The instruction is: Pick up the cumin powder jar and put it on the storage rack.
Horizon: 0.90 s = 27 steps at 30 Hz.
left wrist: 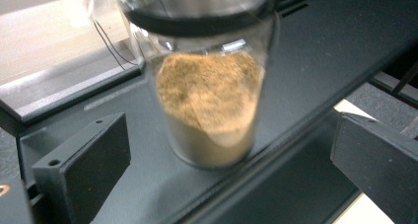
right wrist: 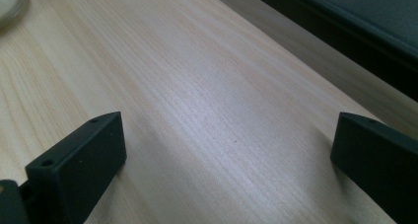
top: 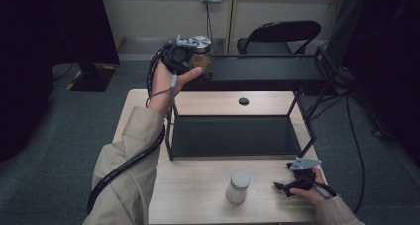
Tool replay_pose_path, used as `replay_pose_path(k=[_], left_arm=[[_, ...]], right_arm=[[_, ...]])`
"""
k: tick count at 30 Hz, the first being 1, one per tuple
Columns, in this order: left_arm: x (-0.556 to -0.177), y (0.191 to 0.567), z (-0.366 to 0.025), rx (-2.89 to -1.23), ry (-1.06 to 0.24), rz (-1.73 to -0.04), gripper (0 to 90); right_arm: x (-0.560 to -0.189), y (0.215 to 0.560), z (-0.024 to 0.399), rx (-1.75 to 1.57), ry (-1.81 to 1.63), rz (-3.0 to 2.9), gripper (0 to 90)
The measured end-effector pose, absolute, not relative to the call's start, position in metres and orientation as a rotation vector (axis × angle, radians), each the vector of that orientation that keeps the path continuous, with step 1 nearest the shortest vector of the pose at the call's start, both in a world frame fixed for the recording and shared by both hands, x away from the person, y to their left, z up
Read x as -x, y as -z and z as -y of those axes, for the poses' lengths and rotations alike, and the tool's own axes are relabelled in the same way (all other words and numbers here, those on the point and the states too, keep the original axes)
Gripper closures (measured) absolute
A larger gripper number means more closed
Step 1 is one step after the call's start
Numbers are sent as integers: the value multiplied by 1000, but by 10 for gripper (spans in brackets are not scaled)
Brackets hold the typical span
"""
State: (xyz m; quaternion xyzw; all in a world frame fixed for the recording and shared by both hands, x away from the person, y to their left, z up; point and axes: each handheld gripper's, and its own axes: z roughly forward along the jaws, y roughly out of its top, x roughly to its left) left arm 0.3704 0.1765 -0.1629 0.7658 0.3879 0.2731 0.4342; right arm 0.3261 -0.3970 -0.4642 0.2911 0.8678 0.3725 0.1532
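A clear glass jar (top: 201, 62) holding brown powder (left wrist: 209, 98) stands on the left end of the black rack's upper shelf (top: 272, 69). My left gripper (top: 187, 54) is raised at that end, open, its jaws wide on either side of the jar (left wrist: 212, 110) without touching it. In the left gripper view the left gripper (left wrist: 226, 177) looks along the shelf (left wrist: 315, 61). My right gripper (top: 286, 187) rests at the table's front right, open, with bare wood between its jaws (right wrist: 226, 169). A white jar (top: 238, 186) stands on the table left of it.
The rack's lower shelf (top: 233, 136) sits in the middle of the wooden table (top: 198, 195). A black chair (top: 280, 35) stands behind the rack. The white jar's edge (right wrist: 7, 4) is at the top left of the right gripper view. Dark floor surrounds the table.
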Motion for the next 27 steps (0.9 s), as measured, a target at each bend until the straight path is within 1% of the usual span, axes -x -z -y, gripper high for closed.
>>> replay_pose_path(k=[6,11,15,27], left_arm=[[-357,172,-186,-1888,-657,-941,4],[-349,183,-193,-1913,-622,-912,6],[-342,191,-197,-1932,-624,-884,6],[-321,232,-215,-1925,-595,-868,9]], right_arm=[[-326,464,397,-835,-1068,-2489,0],[-326,464,397,-835,-1068,-2489,0],[-326,464,397,-835,-1068,-2489,0],[-326,464,397,-835,-1068,-2488,0]])
